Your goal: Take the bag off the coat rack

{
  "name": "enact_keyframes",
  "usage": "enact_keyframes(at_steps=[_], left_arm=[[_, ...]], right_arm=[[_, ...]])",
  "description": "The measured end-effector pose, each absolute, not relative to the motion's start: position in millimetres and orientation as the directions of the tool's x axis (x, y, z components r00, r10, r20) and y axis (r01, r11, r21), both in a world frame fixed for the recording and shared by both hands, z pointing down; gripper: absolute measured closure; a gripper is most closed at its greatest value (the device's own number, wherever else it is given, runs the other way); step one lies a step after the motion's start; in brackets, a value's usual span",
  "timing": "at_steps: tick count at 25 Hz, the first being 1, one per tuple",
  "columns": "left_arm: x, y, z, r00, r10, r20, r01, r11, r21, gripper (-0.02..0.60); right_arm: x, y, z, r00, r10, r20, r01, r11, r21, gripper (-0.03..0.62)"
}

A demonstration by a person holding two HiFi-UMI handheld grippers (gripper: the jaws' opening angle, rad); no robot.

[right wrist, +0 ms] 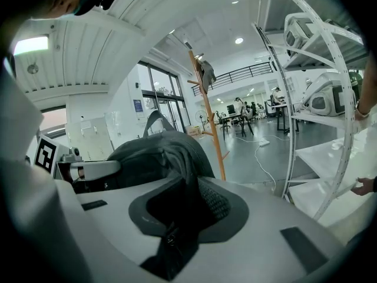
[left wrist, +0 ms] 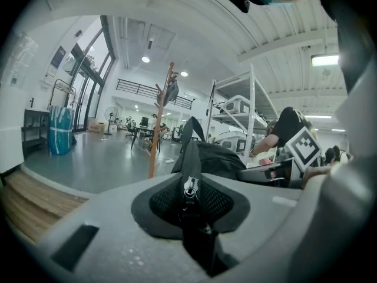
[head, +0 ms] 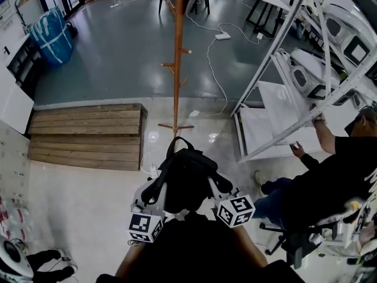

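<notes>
Now your left gripper point(left wrist: 189, 204) pinches a narrow black strip of the bag that carries a small metal zip pull point(left wrist: 189, 187), and your right gripper point(right wrist: 175, 217) clamps a crumpled fold of the same soft black fabric. The backpack point(head: 187, 178) sags rounded between them, off the slim wooden coat rack point(head: 177, 58) and near its foot. Its long axis runs away from you, looped handle point(head: 177, 141) pointing toward the rack.

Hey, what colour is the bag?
The bag is black all over; the head view shows it best.
</notes>
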State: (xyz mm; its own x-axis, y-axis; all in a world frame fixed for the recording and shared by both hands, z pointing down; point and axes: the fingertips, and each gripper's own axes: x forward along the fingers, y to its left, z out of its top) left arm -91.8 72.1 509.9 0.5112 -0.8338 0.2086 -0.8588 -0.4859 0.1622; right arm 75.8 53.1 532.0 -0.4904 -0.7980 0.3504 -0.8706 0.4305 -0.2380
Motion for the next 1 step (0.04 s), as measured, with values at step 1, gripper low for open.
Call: enact_keyframes(at_steps=[1], left_arm=[[-92.6,71.7,510.3,0.511,-0.834,0.209,-0.859,-0.486,0.161,0.506]], right_arm=[[75.3,52.8,532.0,-0.491,-0.797,0.351,-0.870,0.431,-0.238,0.520]])
